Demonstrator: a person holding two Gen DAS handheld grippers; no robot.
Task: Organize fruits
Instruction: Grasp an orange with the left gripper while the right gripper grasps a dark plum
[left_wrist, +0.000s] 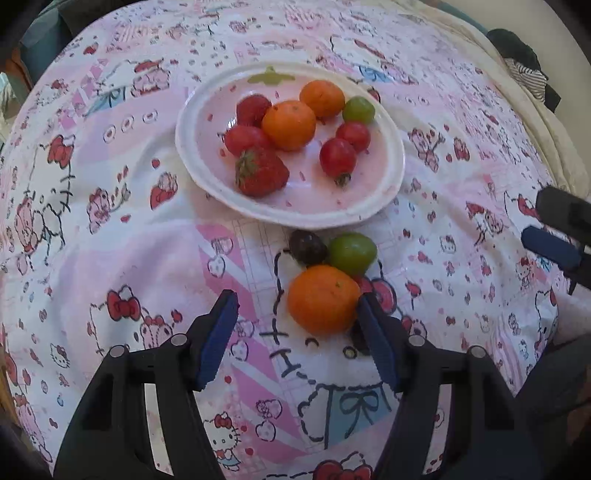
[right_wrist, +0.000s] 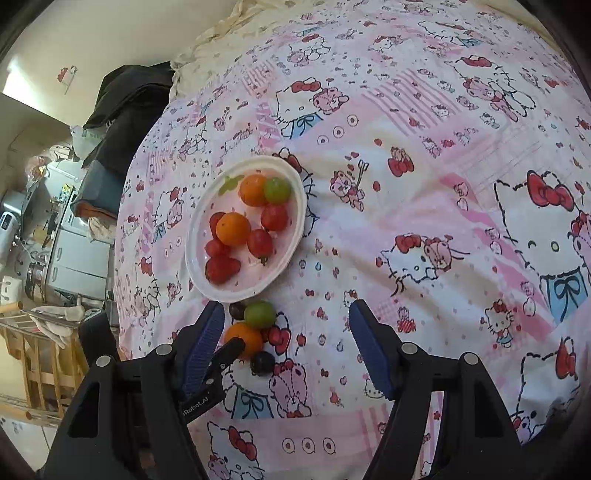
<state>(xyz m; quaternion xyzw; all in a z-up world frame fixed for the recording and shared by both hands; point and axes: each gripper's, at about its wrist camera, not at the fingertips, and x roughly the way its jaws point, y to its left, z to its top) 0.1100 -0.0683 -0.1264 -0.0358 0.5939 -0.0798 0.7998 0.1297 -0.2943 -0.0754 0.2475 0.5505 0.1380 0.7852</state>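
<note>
Loose round orange tangerine (left_wrist: 323, 299) is sitting on the cloth just near of the plate, inside the left gripper (left_wrist: 299, 306). Gripper's blue-padded fingers (left_wrist: 218, 339) are spread wide; the right pad is touching or nearly touching the tangerine's right side, the left pad is well clear of it.

Touching the tangerine on its far side: one loose green grape (left_wrist: 352, 252) and one dark purple grape (left_wrist: 307, 246), side by side. Right wrist view is showing a second dark grape (right_wrist: 263, 363) just near of the tangerine. Loose total: 1 tangerine, 1 green grape, 2 dark grapes.

White oval plastic plate with a pink speckled centre (left_wrist: 369, 212) is holding:
- 2 tangerines (left_wrist: 289, 124)
- 2 strawberries; the big one (left_wrist: 261, 170) is lying at the near-left, the other is partly hidden behind a tangerine
- 3 red cherry tomatoes (left_wrist: 338, 158)
- 1 green grape (left_wrist: 358, 109)

A green leaf mark is showing at the plate's far rim.

Right gripper (right_wrist: 286, 341) is hovering to the right of the loose fruit, fingers spread, gripping nothing.

Everything is resting on a pink and white Hello Kitty print cloth (left_wrist: 110, 221). Left gripper's body, seen in the right wrist view, is carrying the text "iRobot.AI"; first letters are partly cut off.
</note>
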